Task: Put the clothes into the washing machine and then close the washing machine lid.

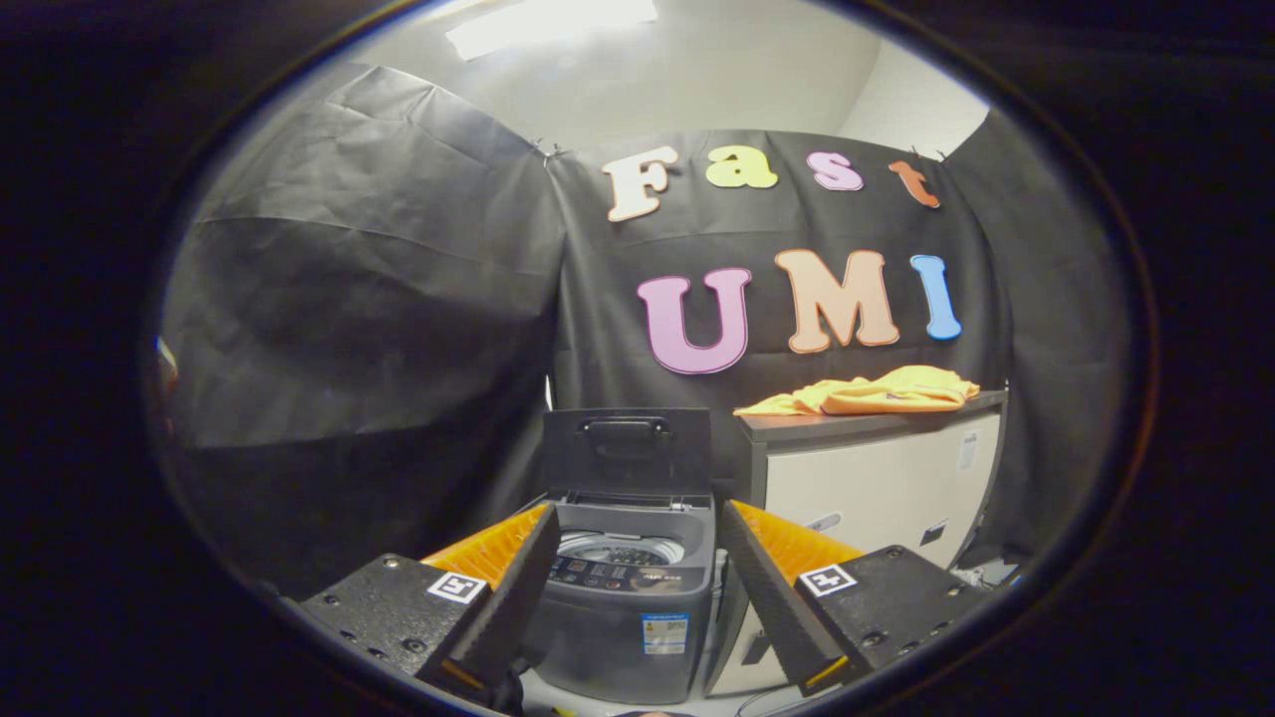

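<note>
Gripper view is showing the tongs sitting wide open, holding nothing. Orange clothes are lying on the far right cabinet. Left of it, the washing machine is standing with its lid up. Nothing is done yet.
</note>
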A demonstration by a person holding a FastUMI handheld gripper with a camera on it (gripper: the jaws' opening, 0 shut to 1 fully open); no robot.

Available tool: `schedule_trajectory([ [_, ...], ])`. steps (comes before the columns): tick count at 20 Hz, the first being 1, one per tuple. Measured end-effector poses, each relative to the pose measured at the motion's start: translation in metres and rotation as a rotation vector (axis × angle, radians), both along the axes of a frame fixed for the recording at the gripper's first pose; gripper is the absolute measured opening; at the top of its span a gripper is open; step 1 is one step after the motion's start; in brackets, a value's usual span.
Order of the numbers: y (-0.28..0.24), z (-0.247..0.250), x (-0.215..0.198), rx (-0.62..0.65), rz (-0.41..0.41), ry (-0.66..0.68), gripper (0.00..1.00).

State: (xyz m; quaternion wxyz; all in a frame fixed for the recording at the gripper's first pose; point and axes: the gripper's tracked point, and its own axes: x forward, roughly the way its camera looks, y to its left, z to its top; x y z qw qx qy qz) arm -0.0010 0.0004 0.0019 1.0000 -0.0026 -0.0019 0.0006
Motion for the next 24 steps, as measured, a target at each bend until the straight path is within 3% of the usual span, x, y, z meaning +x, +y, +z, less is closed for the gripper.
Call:
schedule_trajectory([
  [24, -0.0011, 0.0024, 0.0026, -0.027, -0.021, -0.003, 0.98],
])
